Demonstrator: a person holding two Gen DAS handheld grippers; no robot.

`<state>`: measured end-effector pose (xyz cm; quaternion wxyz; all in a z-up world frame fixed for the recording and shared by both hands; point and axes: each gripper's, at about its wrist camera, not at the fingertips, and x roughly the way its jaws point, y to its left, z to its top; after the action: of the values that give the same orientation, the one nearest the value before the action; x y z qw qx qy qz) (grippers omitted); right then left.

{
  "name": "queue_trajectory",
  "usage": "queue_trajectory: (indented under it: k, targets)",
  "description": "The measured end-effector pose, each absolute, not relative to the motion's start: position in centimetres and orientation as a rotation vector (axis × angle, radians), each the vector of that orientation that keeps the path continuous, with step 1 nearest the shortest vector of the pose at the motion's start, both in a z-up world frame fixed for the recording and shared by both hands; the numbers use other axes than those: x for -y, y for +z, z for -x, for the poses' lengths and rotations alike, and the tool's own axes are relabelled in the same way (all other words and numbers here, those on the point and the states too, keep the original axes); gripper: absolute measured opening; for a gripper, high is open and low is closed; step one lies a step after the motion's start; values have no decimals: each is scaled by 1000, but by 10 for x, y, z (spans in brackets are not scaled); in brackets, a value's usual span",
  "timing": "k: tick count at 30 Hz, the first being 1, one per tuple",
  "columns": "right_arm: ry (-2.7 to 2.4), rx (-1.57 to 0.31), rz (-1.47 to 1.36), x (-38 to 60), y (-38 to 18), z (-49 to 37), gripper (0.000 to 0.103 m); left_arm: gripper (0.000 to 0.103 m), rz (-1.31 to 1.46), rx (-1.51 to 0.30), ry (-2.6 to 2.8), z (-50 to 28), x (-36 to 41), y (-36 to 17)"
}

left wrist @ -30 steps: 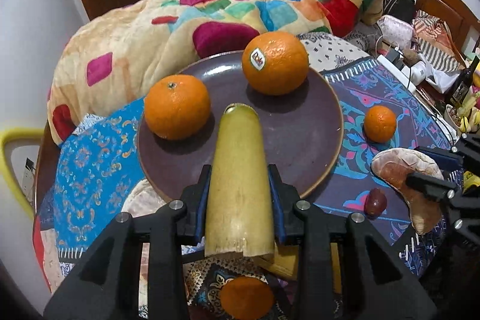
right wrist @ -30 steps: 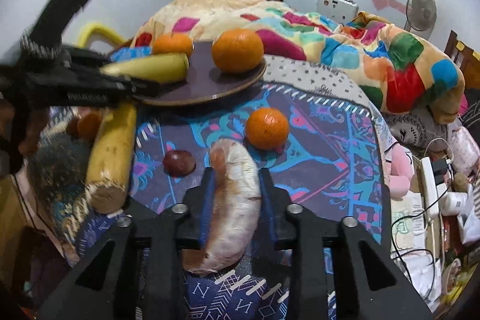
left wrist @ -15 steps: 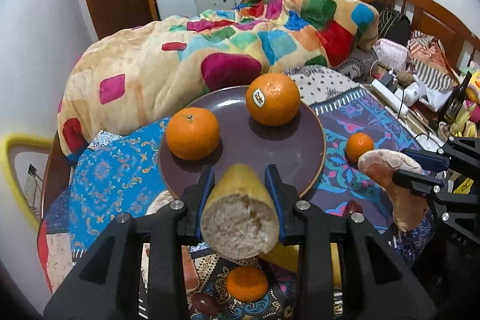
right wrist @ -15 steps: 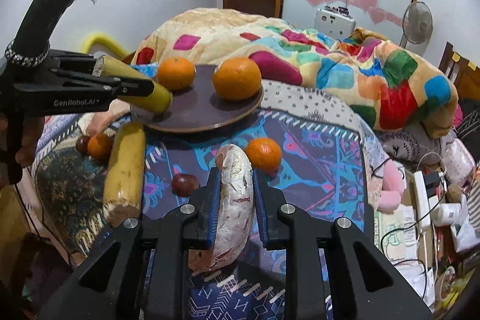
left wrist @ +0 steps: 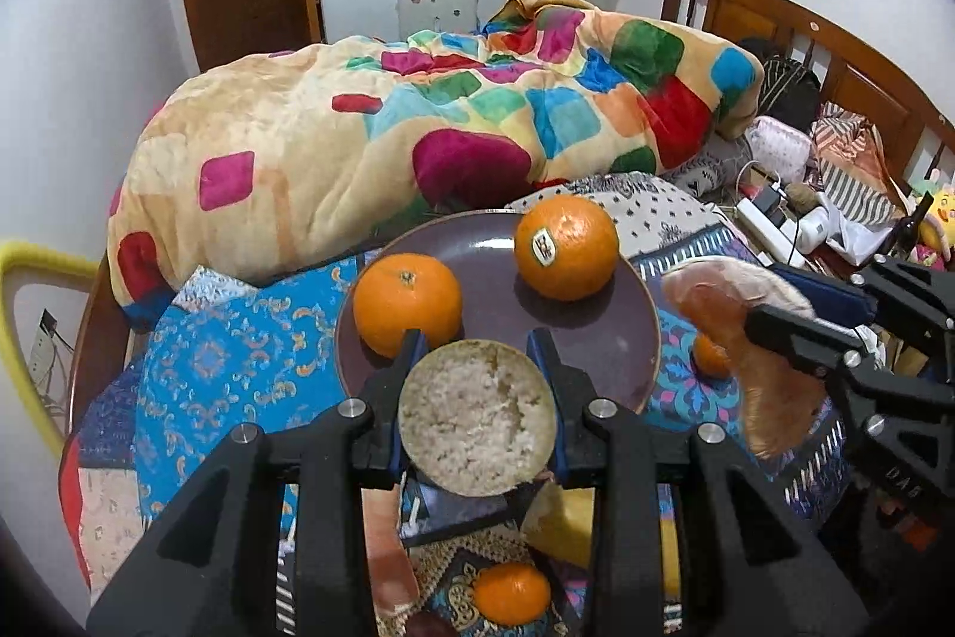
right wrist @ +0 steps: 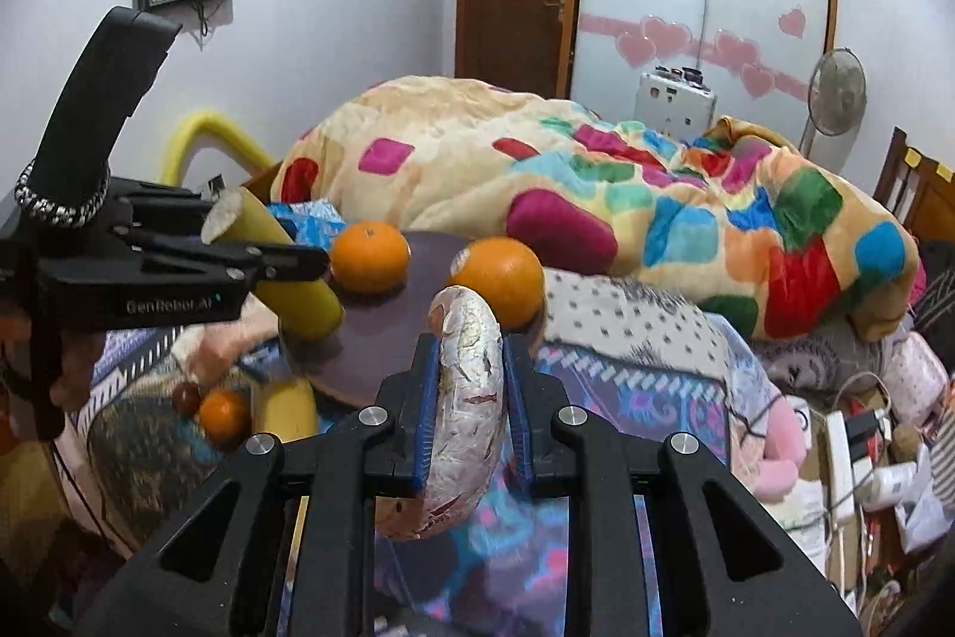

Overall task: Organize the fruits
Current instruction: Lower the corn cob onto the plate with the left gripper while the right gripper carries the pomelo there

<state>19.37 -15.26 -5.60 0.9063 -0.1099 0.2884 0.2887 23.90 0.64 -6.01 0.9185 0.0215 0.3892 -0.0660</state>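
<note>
A dark purple plate (left wrist: 597, 356) (right wrist: 382, 332) on the patterned cloth carries two oranges (left wrist: 407, 302) (left wrist: 566, 246). My left gripper (left wrist: 476, 344) (right wrist: 298, 267) is shut on a yellow banana piece (left wrist: 477, 416) (right wrist: 292, 291). The piece is tilted over the plate's near rim, with its pale cut end toward the left wrist camera. My right gripper (right wrist: 470, 344) (left wrist: 800, 314) is shut on a curved pink-brown fruit (right wrist: 468, 398) (left wrist: 734, 314). It holds the fruit off the cloth, just right of the plate.
Loose on the cloth near me lie a second banana (right wrist: 286, 410), a small orange (left wrist: 511, 593) (right wrist: 224, 416) and a dark red fruit (right wrist: 186, 398). A colourful blanket (left wrist: 418, 129) is heaped behind the plate. Cables and clutter (right wrist: 859, 434) sit at the right.
Both grippers have risen. The banana piece has tipped so that its cut end faces the camera. The curved fruit has come up off the cloth toward the plate.
</note>
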Motion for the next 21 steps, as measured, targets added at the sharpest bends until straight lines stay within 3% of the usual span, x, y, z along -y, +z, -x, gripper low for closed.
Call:
queue_trajectory:
  k: [21]
  targets:
    - [628,-563,293,104,-72,-246,20,34,6,-894,-204,-308,-12,-71]
